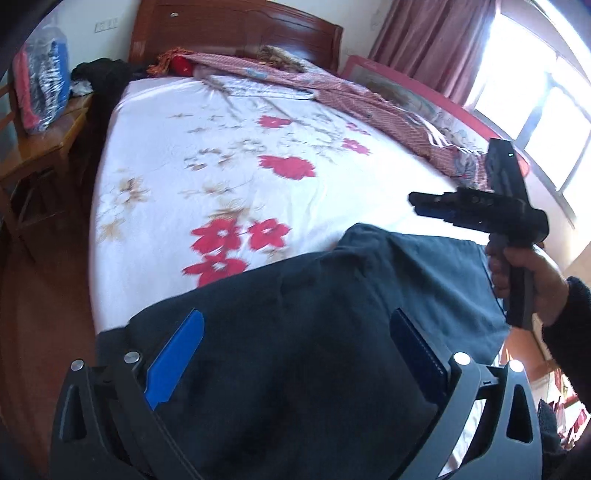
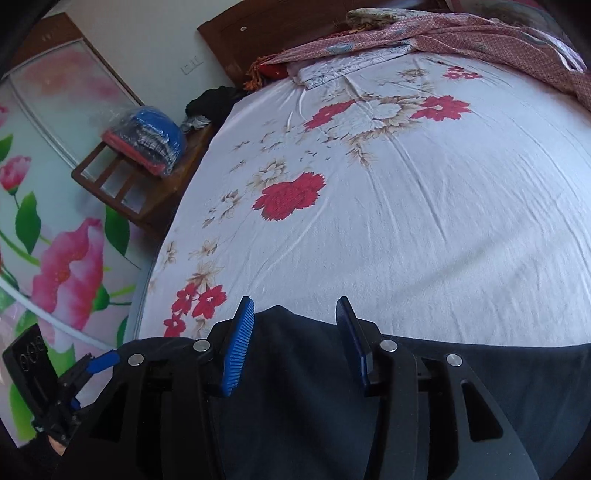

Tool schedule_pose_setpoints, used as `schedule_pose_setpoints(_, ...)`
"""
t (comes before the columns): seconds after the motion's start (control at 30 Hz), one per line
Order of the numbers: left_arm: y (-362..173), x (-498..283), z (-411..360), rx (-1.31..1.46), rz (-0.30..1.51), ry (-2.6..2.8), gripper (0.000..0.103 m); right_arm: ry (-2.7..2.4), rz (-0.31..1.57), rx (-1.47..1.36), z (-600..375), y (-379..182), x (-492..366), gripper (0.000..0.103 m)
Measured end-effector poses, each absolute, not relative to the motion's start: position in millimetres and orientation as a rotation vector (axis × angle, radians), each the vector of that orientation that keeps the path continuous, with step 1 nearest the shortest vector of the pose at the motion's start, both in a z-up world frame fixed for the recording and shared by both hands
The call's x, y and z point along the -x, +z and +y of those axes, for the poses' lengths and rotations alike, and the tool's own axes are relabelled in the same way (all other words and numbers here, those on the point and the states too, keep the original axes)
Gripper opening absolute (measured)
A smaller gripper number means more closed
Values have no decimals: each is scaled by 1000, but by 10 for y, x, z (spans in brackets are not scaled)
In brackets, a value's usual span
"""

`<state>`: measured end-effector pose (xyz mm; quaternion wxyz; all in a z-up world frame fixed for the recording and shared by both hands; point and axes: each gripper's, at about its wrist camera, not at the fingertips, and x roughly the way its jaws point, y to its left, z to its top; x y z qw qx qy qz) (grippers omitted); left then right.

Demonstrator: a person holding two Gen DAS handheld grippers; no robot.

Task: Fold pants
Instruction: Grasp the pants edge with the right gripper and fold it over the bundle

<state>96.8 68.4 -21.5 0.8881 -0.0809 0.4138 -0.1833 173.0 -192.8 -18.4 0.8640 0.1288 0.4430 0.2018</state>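
Note:
Dark navy pants lie flat at the near edge of the bed, their far edge running across the sheet. My left gripper hovers over them, its blue pads far apart and pressing on nothing. In the left wrist view a hand holds my right gripper side-on above the pants' right part. From its own camera, the right gripper stands over the pants with a clear gap between its pads and no cloth pinched. One blue finger of the left gripper shows at the lower left.
The bed's white sheet with red flowers stretches beyond the pants. A pink checked quilt is bunched along the far side by the wooden headboard. A bagged stack of clothes sits on a wooden stand left of the bed.

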Motion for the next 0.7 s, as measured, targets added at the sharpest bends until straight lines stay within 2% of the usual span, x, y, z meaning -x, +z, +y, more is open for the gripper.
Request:
schedule_pose_setpoints(0.1,-473,-1206,506,190,939,-430,101,358,952,-65,-1538,-475,-1737,46)
schedule_pose_setpoints(0.17,-772,-1236,615,226,1033,-393,96,303,951,34,-1412,-733,-1717,45)
schedule_pose_setpoints(0.2,-783,-1150,698,235,978,-416,87,287,920,85,-1366,-756,-1669,45)
schedule_pose_setpoints(0.23,-787,-1099,730,214,978,-400,74,274,912,118,-1328,-752,-1650,45)
schedule_pose_setpoints(0.27,-801,-1061,777,212,982,-385,69,271,919,110,-1340,-750,-1672,45)
schedule_pose_setpoints(0.33,-827,-1005,902,245,962,-370,52,288,939,75,-1406,-722,-1722,46)
schedule_pose_setpoints(0.37,-832,-1001,941,259,955,-368,50,292,950,68,-1417,-668,-1735,46)
schedule_pose_setpoints(0.43,-802,-1018,934,276,954,-357,51,286,934,6,-1461,-474,-1660,46)
schedule_pose_setpoints(0.47,-789,-1032,912,275,961,-363,58,317,900,-33,-1464,-354,-1554,47)
schedule_pose_setpoints(0.5,-762,-1038,868,274,967,-395,83,363,893,-54,-1434,-266,-1453,50)
schedule_pose_setpoints(0.53,-712,-1031,810,264,970,-423,101,400,904,-53,-1381,-209,-1339,53)
schedule_pose_setpoints(0.7,-461,-887,762,277,926,-479,101,506,950,83,-1223,-255,-480,54)
